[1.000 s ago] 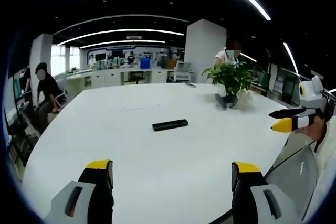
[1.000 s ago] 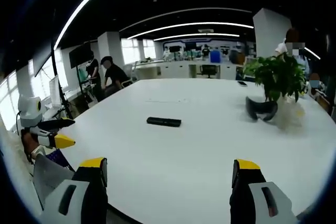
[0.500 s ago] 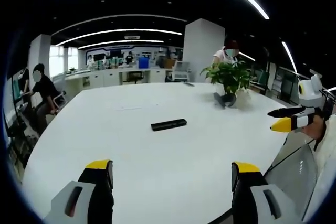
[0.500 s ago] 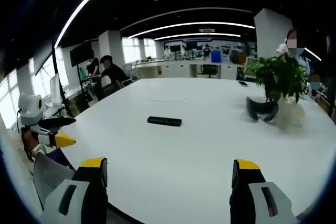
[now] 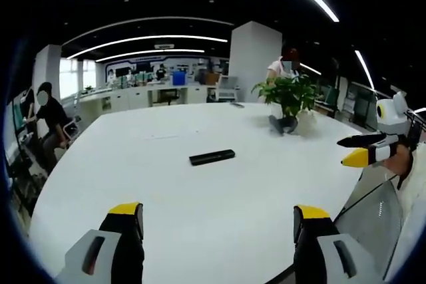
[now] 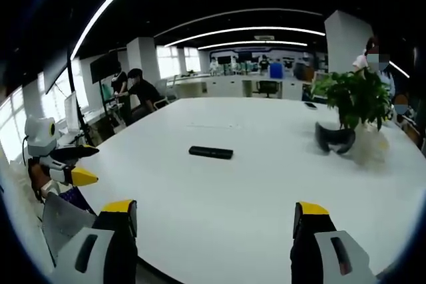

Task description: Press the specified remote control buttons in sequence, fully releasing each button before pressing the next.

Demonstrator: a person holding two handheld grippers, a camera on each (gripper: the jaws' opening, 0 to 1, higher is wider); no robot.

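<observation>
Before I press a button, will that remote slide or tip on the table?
The remote lies flat, a slim dark bar, so tipping looks unlikely. The table looks smooth and glossy, so an angled push could skid or spin it; press straight down. It is probably rigid and light. Both grippers, left and right, are open and well short of it.

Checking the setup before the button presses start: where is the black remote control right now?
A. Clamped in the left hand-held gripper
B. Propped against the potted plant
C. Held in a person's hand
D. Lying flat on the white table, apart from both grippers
D: the remote control lies flat on the bare white table, well ahead of the open left hand-held gripper and open right hand-held gripper.
</observation>
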